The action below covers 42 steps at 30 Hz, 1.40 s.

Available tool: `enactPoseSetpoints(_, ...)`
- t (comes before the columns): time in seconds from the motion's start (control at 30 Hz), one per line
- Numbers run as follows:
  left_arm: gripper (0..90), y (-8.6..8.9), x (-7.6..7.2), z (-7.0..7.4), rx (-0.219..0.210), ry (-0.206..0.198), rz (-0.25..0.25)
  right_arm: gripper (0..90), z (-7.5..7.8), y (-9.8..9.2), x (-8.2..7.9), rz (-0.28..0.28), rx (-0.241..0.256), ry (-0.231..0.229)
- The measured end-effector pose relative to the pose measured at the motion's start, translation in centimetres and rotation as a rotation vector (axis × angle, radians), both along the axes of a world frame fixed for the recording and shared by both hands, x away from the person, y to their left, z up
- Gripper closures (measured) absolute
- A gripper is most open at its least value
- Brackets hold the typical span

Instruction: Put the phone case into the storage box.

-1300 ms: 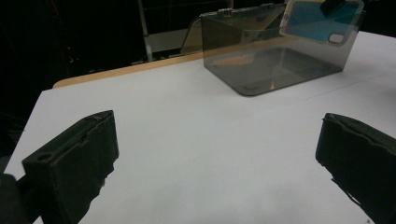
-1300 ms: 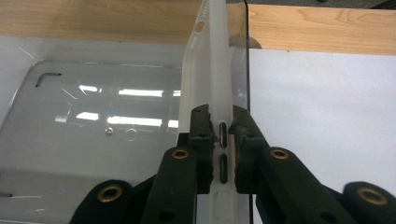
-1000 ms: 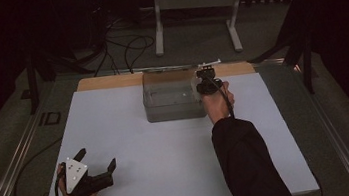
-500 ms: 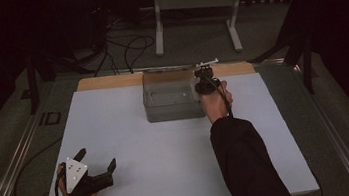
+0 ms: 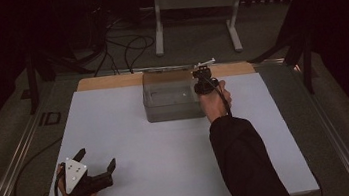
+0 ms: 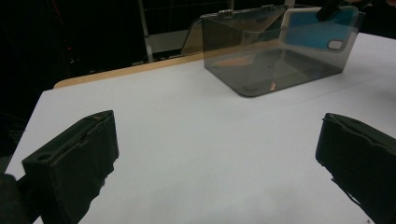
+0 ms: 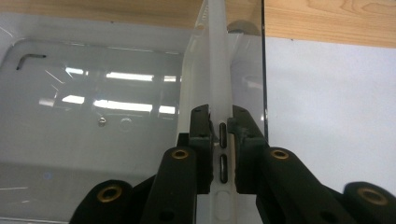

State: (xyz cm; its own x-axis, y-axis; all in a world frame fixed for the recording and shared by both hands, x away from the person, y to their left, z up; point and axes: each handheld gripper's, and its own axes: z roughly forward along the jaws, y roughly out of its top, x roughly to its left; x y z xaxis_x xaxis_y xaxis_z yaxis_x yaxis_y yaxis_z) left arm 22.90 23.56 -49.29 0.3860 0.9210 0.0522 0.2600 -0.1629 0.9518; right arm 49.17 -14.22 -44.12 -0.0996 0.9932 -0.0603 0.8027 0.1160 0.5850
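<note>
One transparent plastic box [image 5: 173, 100] is sitting on the worktop [image 5: 169, 154]. One phone case [image 7: 219, 93] is standing on edge inside it. Two grippers are working: the left gripper [image 5: 96, 166] and the right gripper [image 5: 205, 81]. Each is showing two black fingers [image 6: 74, 158].

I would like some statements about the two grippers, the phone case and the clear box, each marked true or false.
1. The right gripper is shut on the phone case. True.
2. The phone case lies flat on the table. False: it is held on edge, just inside the box's side wall.
3. The left gripper is open. True.
4. The left gripper touches the clear box. False: it rests far from the box, near the table's front edge.
</note>
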Motion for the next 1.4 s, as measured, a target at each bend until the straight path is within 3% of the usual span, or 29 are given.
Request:
enactPoseSetpoints(0.6,0.3,0.07,0.03,-0.02,0.000,0.002,-0.002,81.5,-0.67,0.51,0.39,-0.004,-0.050,0.022)
enactPoseSetpoints(1.4,0.3,0.05,-0.02,-0.04,0.001,0.004,-0.003,80.4,-0.84,0.58,0.62,0.009,-0.067,0.051)
